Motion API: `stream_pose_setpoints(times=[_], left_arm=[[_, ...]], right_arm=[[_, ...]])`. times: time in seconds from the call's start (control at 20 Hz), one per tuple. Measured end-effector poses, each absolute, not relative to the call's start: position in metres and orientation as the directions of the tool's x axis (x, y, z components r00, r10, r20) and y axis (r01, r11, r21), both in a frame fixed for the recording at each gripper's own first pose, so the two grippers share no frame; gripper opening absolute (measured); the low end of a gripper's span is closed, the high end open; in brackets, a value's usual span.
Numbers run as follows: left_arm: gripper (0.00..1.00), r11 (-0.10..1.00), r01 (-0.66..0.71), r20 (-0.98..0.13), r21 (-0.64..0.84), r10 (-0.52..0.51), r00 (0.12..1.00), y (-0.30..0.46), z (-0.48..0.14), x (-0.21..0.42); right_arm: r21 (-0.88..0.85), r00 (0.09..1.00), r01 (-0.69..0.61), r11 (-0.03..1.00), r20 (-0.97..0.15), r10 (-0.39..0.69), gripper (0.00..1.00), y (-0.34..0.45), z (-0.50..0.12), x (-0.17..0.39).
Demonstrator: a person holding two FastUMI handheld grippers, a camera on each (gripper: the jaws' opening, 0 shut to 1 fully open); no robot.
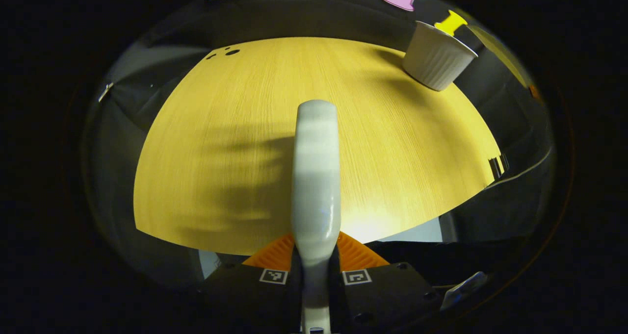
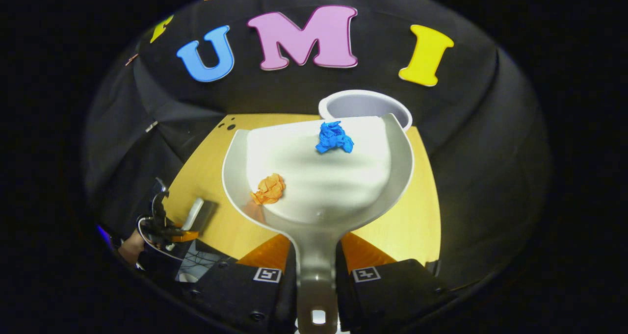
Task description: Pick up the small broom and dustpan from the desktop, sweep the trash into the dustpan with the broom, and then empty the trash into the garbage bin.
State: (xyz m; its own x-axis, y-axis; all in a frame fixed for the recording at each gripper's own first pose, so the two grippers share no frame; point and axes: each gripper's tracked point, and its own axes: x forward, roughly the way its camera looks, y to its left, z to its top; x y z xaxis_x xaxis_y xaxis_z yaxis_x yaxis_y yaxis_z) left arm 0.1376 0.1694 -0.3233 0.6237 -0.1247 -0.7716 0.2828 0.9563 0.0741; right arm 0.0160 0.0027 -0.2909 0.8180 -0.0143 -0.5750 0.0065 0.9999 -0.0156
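Note:
In the right gripper view, my right gripper (image 2: 316,255) is shut on the handle of the white dustpan (image 2: 319,187), held above the table. A blue paper ball (image 2: 334,137) lies near the pan's front lip and an orange paper ball (image 2: 269,189) by its left wall. The white garbage bin (image 2: 365,106) stands just beyond the lip, its opening partly hidden by the pan. In the left gripper view, my left gripper (image 1: 316,255) is shut on the small broom (image 1: 316,177), whose pale handle points forward over the table; its bristles are hidden. The bin (image 1: 436,59) stands far right there.
The yellow wooden table (image 1: 221,152) spreads ahead, with small dark holes (image 1: 226,52) at its far left corner. Black cloth walls surround it. Low on the left of the right gripper view are the left gripper (image 2: 169,231), the broom (image 2: 195,215) and a hand (image 2: 128,249).

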Motion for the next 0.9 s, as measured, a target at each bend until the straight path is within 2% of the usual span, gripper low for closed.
stream_pose_setpoints(times=[0.05,0.2,0.25,0.35,0.55,0.6,0.65,0.75,0.85,0.9], left_arm=[[0.25,0.956,0.286,-0.772,0.070,-0.130,0.623,0.166,-0.319,0.140],[0.26,0.961,0.277,-0.761,0.020,-0.166,0.627,0.151,-0.308,0.148],[0.26,0.960,0.278,-0.756,0.010,-0.175,0.630,0.147,-0.303,0.149],[0.26,0.957,0.289,-0.752,0.013,-0.181,0.634,0.146,-0.297,0.151],[0.27,0.969,0.245,-0.762,-0.003,-0.161,0.627,0.166,-0.293,0.156],[0.28,0.973,0.229,-0.759,-0.019,-0.163,0.630,0.171,-0.292,0.156],[0.24,0.977,0.211,-0.754,-0.032,-0.162,0.636,0.176,-0.290,0.156],[0.27,0.984,0.165,-0.748,-0.069,-0.160,0.644,0.185,-0.290,0.153],[0.27,0.987,0.125,-0.748,-0.104,-0.161,0.643,0.193,-0.293,0.150],[0.27,0.987,0.107,-0.751,-0.116,-0.158,0.641,0.196,-0.296,0.149]], right_arm=[[0.015,0.823,0.027,1.000,-0.568,-0.013,0.37,0.007,-0.295,0.019],[0.022,0.810,0.090,0.996,-0.584,-0.060,0.41,0.008,-0.299,0.014],[-0.027,0.809,0.106,0.994,-0.579,-0.102,0.37,0.004,-0.296,0.012],[-0.089,0.812,0.124,0.988,-0.564,-0.152,0.37,0.002,-0.288,0.011],[0.024,0.796,0.208,0.978,-0.585,-0.155,0.37,0.006,-0.286,0.005],[-0.002,0.787,0.232,0.973,-0.588,-0.189,0.37,0.004,-0.281,0.001],[-0.039,0.779,0.245,0.969,-0.587,-0.221,0.37,0.001,-0.277,-0.004],[-0.078,0.761,0.283,0.956,-0.588,-0.273,0.37,0.002,-0.275,-0.008],[-0.074,0.750,0.305,0.950,-0.596,-0.287,0.37,0.009,-0.275,-0.005],[-0.072,0.747,0.305,0.950,-0.600,-0.286,0.33,0.010,-0.274,-0.005]])
